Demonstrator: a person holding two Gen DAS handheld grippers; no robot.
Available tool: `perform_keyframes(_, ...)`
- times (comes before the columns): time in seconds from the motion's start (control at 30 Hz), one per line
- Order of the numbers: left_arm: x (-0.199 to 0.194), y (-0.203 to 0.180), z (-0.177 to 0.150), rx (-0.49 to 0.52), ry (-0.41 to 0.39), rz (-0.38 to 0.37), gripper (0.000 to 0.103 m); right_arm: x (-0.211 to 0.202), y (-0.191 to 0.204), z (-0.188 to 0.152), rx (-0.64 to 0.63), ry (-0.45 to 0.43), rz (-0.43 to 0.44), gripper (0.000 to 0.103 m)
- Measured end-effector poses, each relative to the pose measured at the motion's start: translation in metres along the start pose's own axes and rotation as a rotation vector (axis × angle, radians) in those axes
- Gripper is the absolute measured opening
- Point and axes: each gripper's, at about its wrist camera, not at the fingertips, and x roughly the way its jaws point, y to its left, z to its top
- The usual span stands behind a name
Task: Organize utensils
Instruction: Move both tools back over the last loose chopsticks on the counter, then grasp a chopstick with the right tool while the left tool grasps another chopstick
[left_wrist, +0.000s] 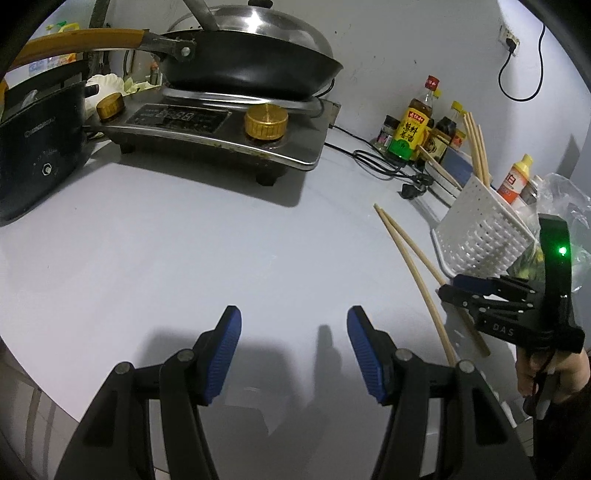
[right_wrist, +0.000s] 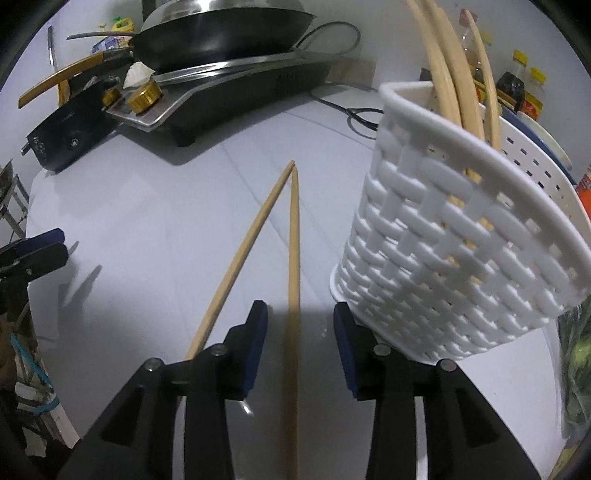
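The left gripper (left_wrist: 293, 350) hangs over a pale grey countertop (left_wrist: 177, 240) with its blue-padded jaws apart and nothing between them. Ahead of it lies a wide stretch of bare surface, ending at a steel stove (left_wrist: 221, 136) that carries a black wok (left_wrist: 255, 70) under a metal lid. A black appliance (left_wrist: 37, 147) stands ahead and to its left. The near edge of the countertop curves away below and to its left.

The right gripper (right_wrist: 300, 347) points steeply down at the same surface, jaws apart. Two wooden chopsticks (right_wrist: 293, 240) lie flat before it. One runs straight away from the gripper, its near part lying in the gap between the pads, touching neither. The other passes just outside the left finger and slants inward. Their far tips meet in a narrow V pointing toward the stove.

Just right of this gripper stands a white woven utensil basket (right_wrist: 443, 229), its foot close beside the right finger. More chopsticks (right_wrist: 443, 74) stand upright in it. Behind the basket, against a plain wall, stand sauce bottles (left_wrist: 413, 125).
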Motion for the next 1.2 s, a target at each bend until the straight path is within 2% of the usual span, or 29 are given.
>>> perform_keyframes(0.17,0.002,-0.01,0.003,0.02,0.007,0.004,0.06,-0.001,-0.005,0.0,0.01,-0.008,0.029,0.032)
perform_keyframes(0.23,0.003,-0.015,0.003,0.03,0.012,0.004,0.06,-0.004,-0.007,-0.002,0.007,-0.016,0.027,0.015)
perform_keyframes(0.33,0.006,-0.025,0.004,0.046,0.02,0.005,0.06,-0.007,-0.01,-0.006,-0.002,-0.02,0.034,0.006)
perform_keyframes(0.77,0.035,-0.095,0.001,0.149,0.088,-0.017,0.06,-0.032,-0.028,-0.032,0.008,-0.079,0.102,0.006)
perform_keyframes(1.0,0.059,-0.132,0.008,0.233,0.112,0.026,0.06,-0.041,-0.041,-0.048,0.013,-0.097,0.16,0.005)
perform_keyframes(1.2,0.075,-0.145,0.013,0.275,0.136,0.071,0.06,-0.045,-0.049,-0.054,0.016,-0.114,0.186,0.005)
